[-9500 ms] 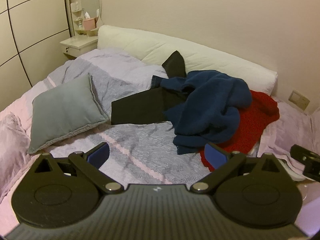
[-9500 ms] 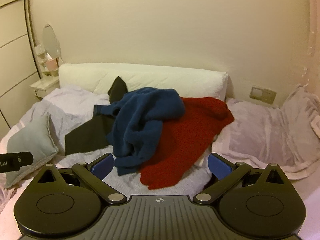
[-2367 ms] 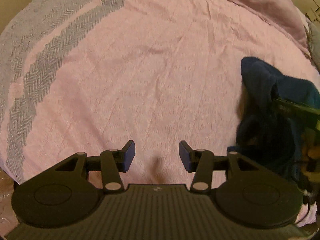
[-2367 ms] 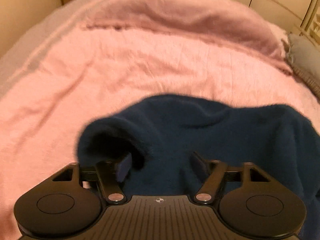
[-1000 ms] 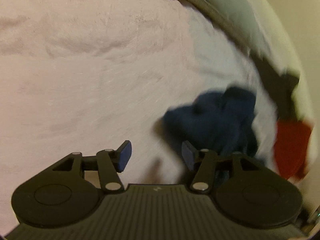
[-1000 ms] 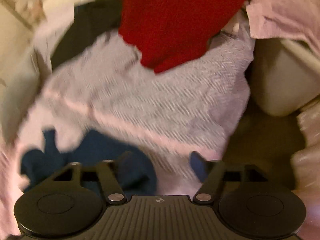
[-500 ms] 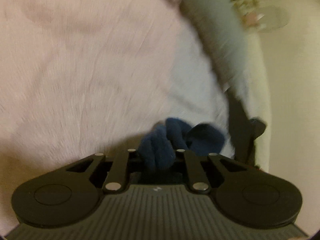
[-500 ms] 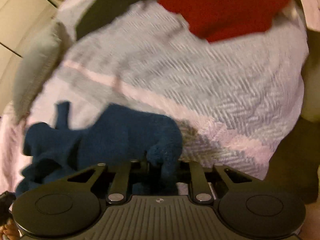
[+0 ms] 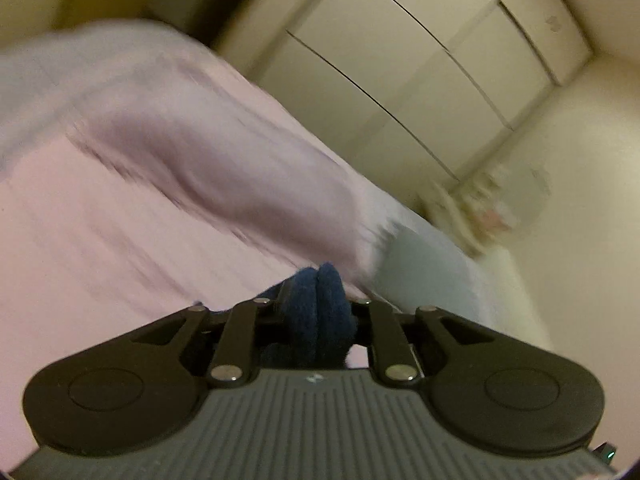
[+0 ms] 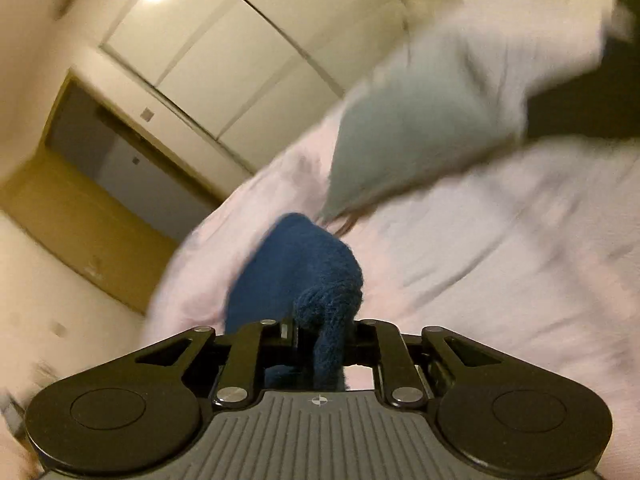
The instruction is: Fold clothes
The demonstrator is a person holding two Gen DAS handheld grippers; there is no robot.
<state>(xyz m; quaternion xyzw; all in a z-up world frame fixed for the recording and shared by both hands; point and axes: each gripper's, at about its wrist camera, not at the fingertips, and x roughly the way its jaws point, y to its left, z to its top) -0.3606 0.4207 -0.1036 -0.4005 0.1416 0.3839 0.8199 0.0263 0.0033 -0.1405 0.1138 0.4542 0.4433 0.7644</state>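
Left gripper [image 9: 316, 316] pinched tight on a fold of the fuzzy navy-blue knit sweater [image 9: 320, 312]; right gripper [image 10: 320, 334] likewise clamped on another bunch of it [image 10: 304, 276]. Sweater hangs over the pale pink bedspread [image 9: 100, 220] (both views motion-blurred), grey-green square cushion [image 10: 412, 132] beyond.

No readable text in either view.

I find no word, number or brand from either wrist camera. The only marks are a small pale emblem on the ribbed housing of the left gripper [image 9: 318, 316] and a small round crosshair sign on that of the right gripper [image 10: 324, 334]; neither spells anything. The background is blurred.
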